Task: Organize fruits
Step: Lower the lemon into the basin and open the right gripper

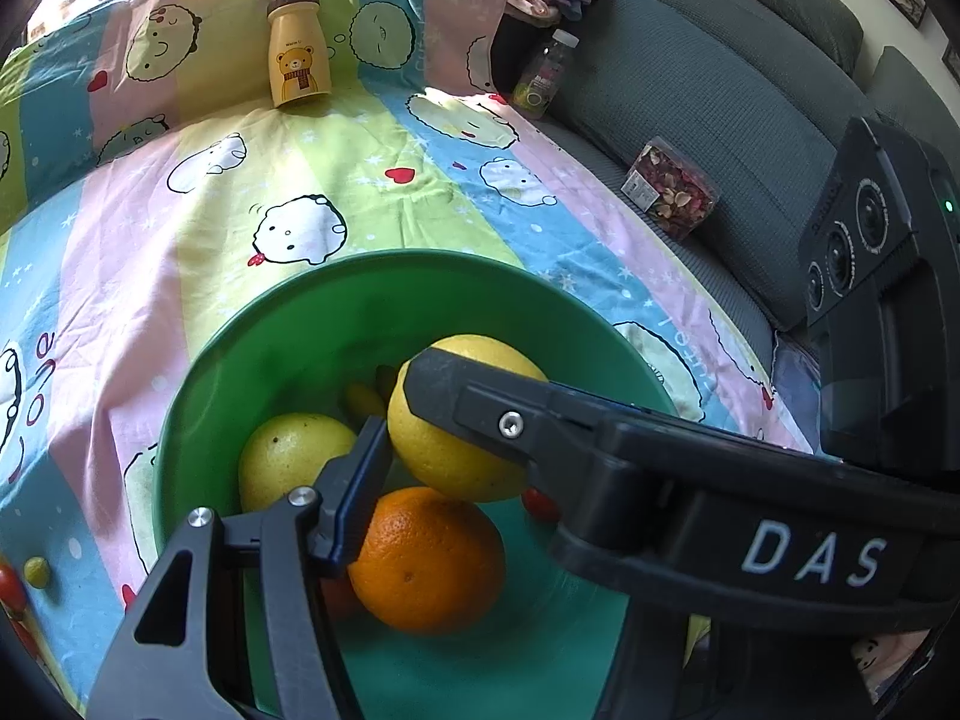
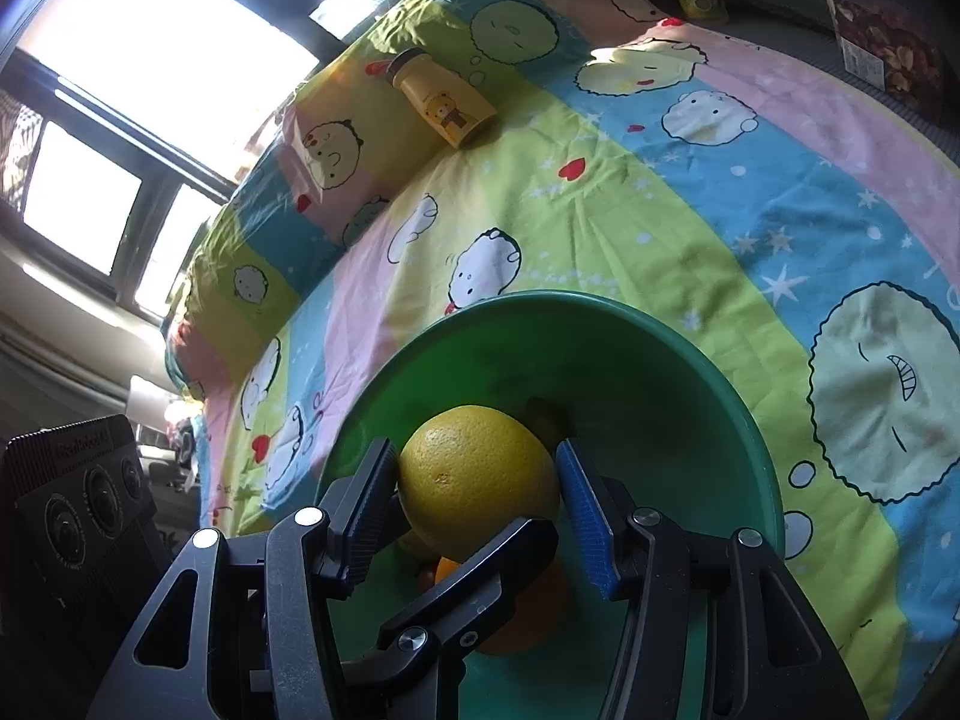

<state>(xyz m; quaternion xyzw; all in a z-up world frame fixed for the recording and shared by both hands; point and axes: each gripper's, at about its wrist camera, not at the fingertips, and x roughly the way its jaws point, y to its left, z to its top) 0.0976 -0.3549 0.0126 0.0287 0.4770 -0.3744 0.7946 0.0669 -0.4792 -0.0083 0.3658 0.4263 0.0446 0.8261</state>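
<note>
Lemon [image 2: 477,474]: round, no long axis we are making out
Right gripper [image 2: 480,483]: we are clamping the lemon, lower centre
Left gripper [image 1: 399,414]: we are pressing that lemon too
Writing: "DAS" on the right gripper's body, lower right of the left view

Readable lettering in the two wrist views

White capitals "DAS" stand on the black body of the hand-held gripper [image 1: 414,420] at about four o'clock in the left wrist view. On the patterned sheet [image 1: 180,228], purple cursive letters reading roughly "ove" run along the edge at nine o'clock, and pale letters like "ittle" sit on a blue stripe near three o'clock. The yellow bear bottle [image 1: 298,51] at twelve o'clock carries a small word above the bear, too small to read. The labels on the clear bottle [image 1: 543,75] and on the clear box of dried petals [image 1: 669,192] are illegible. In the right wrist view, faint embossed lettering tops the black camera block [image 2: 78,498] at eight o'clock, unreadable.
</note>
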